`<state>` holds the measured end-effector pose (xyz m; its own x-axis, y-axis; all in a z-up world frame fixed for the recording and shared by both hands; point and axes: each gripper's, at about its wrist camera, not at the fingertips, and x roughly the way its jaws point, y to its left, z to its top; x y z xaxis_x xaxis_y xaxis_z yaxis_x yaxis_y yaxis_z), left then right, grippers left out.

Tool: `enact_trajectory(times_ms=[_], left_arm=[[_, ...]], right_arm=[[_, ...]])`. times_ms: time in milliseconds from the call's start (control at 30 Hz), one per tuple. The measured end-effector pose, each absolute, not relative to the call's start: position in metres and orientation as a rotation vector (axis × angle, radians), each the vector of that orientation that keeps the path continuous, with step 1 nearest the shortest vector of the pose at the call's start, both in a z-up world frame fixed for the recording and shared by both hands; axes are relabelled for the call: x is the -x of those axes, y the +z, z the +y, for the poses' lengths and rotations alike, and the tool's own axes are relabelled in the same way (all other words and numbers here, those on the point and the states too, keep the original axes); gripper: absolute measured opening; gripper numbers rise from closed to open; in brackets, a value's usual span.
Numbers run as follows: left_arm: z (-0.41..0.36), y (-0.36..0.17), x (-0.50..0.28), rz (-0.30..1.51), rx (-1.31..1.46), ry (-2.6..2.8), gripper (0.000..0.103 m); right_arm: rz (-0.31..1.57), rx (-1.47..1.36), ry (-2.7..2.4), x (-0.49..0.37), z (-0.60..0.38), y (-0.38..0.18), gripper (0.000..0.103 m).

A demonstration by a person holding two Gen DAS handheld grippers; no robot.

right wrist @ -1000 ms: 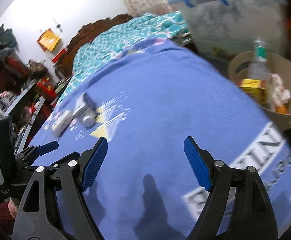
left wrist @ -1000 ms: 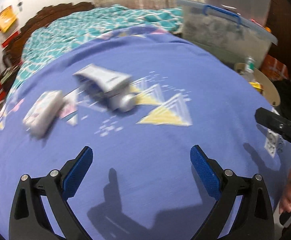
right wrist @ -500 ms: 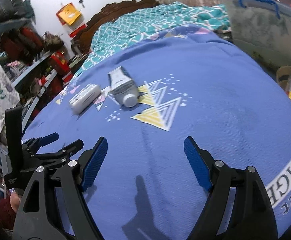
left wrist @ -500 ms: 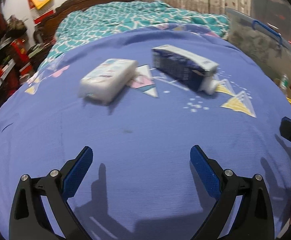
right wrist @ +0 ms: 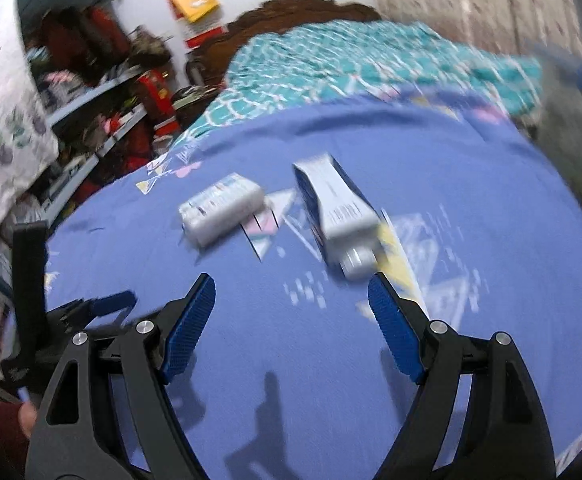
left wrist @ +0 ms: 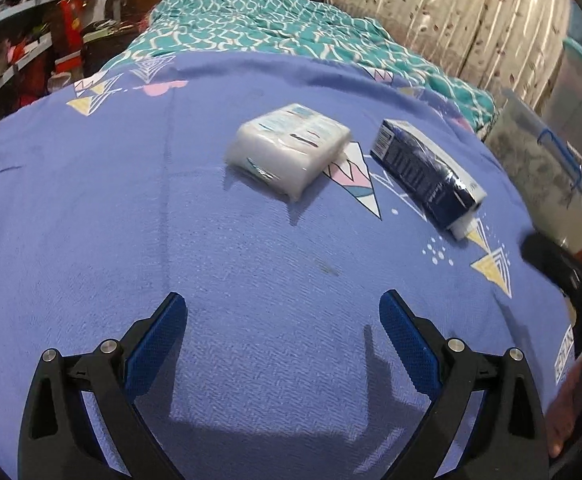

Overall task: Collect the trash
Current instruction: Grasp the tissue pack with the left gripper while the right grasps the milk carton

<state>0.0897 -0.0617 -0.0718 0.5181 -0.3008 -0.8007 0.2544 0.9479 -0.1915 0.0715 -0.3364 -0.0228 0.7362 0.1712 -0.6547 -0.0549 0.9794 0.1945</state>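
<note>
Both my left hand-held gripper point(left wrist: 283, 344) and right hand-held gripper point(right wrist: 291, 324) hang spread wide, empty; white packet point(left wrist: 289, 150) and blue carton point(left wrist: 427, 174) lie ahead on the bed point(left wrist: 131, 220).

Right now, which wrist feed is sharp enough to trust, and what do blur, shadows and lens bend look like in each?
Left wrist view: mostly sharp, white packet and dark blue box show printing; finger shadows fall on the blue bedspread; fisheye bulges the bed. Right wrist view: motion-blurred throughout, packet and box smeared, labels unreadable, corners vignetted.
</note>
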Motion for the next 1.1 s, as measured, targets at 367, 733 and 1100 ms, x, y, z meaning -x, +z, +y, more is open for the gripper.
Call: enact_trajectory(times_ms=[367, 733, 1100], left_arm=[[-0.08, -0.053, -0.144, 0.917, -0.086, -0.296, 0.094], [-0.122, -0.079, -0.202, 1.017, -0.163, -0.255, 0.065], [-0.115, -0.077, -0.098, 0.983, -0.232, -0.349, 0.062]], right_arm=[[0.852, -0.176, 0.016, -0.148, -0.363, -0.067, 0.091], [0.903, -0.181, 0.073, -0.155, -0.36, -0.081, 0.057], [0.906, -0.177, 0.111, -0.075, -0.364, -0.079, 0.058]])
